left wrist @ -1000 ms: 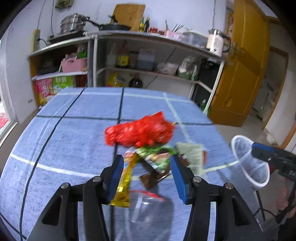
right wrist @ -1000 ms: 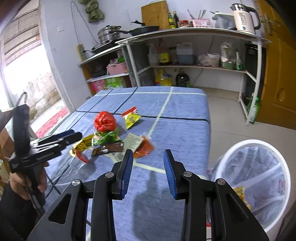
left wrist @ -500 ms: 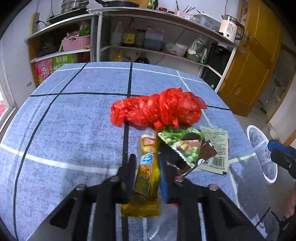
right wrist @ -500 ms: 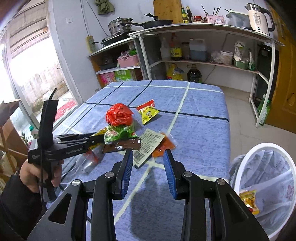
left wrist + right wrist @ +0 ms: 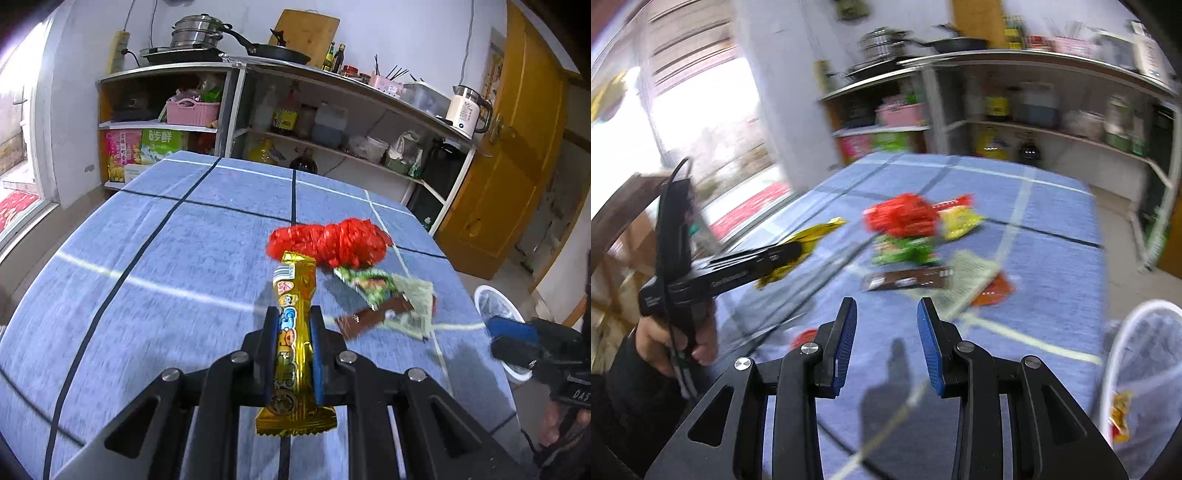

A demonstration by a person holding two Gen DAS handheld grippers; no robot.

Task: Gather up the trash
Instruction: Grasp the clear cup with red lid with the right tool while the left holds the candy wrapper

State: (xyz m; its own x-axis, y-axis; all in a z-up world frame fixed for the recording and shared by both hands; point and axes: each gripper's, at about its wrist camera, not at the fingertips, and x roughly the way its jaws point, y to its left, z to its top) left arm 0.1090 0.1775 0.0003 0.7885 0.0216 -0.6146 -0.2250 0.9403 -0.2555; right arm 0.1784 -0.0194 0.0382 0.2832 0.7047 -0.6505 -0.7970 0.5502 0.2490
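Between the left pads: left hand-held gripper (image 5: 293, 328) clenched on one gold snack wrapper (image 5: 294, 343), lifted above the desk (image 5: 166, 258), its far end pointing at the trash pile.
Right hand-held gripper (image 5: 886, 332): released, jaws apart with nothing between them, hovering over the near part of the desk.
Pile on the desk, left view: one crumpled red bag (image 5: 330, 242) farthest; just near it one green wrapper (image 5: 364, 282), one brown wrapper (image 5: 373, 319) and one pale paper label (image 5: 415, 308), overlapping.
Only the right view shows: one yellow packet (image 5: 958, 221) beside the red bag with a red strip behind it, one orange wrapper (image 5: 993, 291) under the label's near right edge, one small red scrap (image 5: 803, 338) near the left pad, and the person's left hand (image 5: 677, 339) gripping the other tool's handle.
Bin: white mesh trash bin (image 5: 1145, 376) on the floor right of the desk, one yellow wrapper inside it; the left view shows only part of its rim.
Blur: right view smeared, small print unreadable.
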